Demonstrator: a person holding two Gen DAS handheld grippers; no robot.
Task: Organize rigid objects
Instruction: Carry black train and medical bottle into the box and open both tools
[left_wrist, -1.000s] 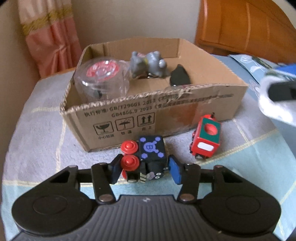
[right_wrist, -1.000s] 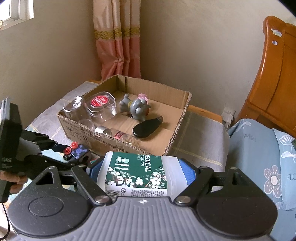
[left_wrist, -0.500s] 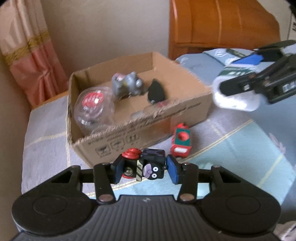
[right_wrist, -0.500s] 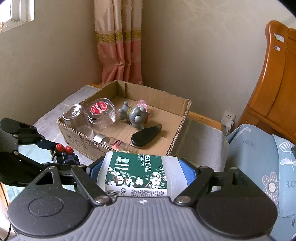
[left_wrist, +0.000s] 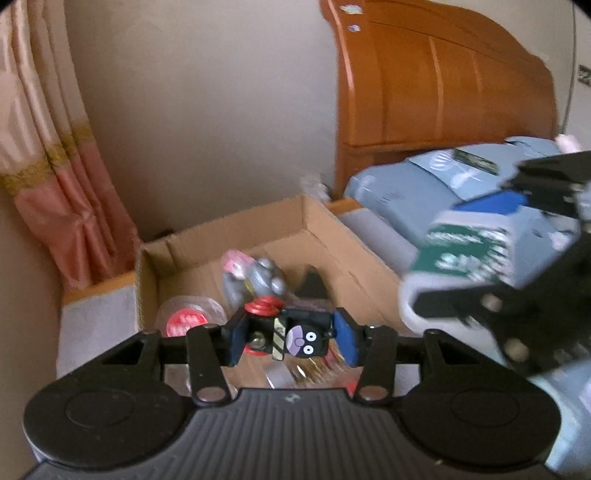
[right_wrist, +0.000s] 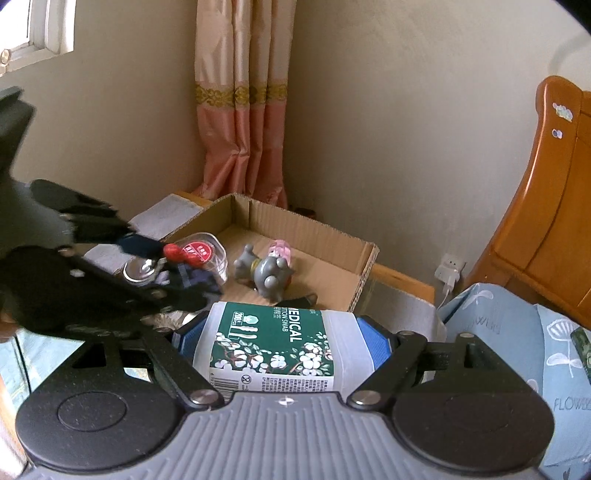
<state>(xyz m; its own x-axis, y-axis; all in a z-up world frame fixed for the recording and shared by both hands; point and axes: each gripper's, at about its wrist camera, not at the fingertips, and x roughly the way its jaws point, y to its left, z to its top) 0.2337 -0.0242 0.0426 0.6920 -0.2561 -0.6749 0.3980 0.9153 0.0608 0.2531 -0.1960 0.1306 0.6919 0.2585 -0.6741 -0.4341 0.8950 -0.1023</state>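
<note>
My left gripper (left_wrist: 291, 338) is shut on a black toy train car (left_wrist: 291, 334) with red wheels and a cartoon face, held in the air over the near part of the open cardboard box (left_wrist: 177, 243). My right gripper (right_wrist: 280, 341) is shut on a white cotton swab tub (right_wrist: 273, 343) with a green floral label, held above the box's near right side. The tub (left_wrist: 465, 254) and right gripper also show, blurred, at the right of the left wrist view. The left gripper (right_wrist: 184, 273) with the toy shows at the left of the right wrist view.
Inside the box (right_wrist: 306, 229) lie a grey toy animal (right_wrist: 267, 275), a clear jar with a red lid (right_wrist: 203, 253), a metal-lidded jar (right_wrist: 140, 269) and a black object (right_wrist: 304, 300). A wooden headboard (left_wrist: 443, 92), blue pillows (right_wrist: 495, 325) and a pink curtain (right_wrist: 240, 122) surround the bed.
My left gripper has lifted the toy train car off the bed and carried it over the box. My right gripper with the tub has moved closer to the box.
</note>
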